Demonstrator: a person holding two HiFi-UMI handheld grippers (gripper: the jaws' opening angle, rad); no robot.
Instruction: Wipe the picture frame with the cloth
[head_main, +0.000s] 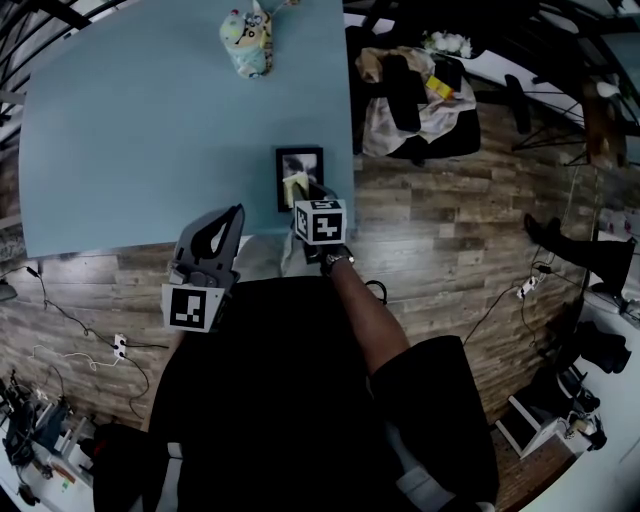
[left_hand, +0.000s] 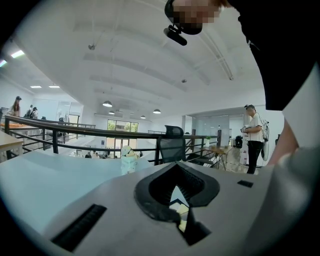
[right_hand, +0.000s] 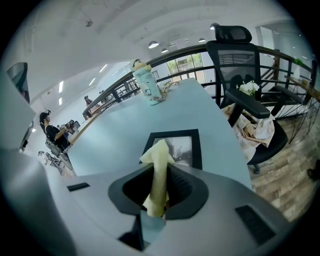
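Wiping seems unstarted: my right hand-held gripper (right_hand: 159, 192) pinches pale yellow cloth (right_hand: 159, 162) over the black picture frame (right_hand: 182, 149); left hand-held gripper (left_hand: 176, 196) closed, empty

No legible words or numbers; only square markers on left hand-held gripper (head_main: 232, 216) and right hand-held gripper (head_main: 303, 192).

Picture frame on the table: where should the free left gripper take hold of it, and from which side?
The picture frame lies flat on the table, and the right gripper with the cloth is over its near end. So pinch its left long border, probably coming from the left.
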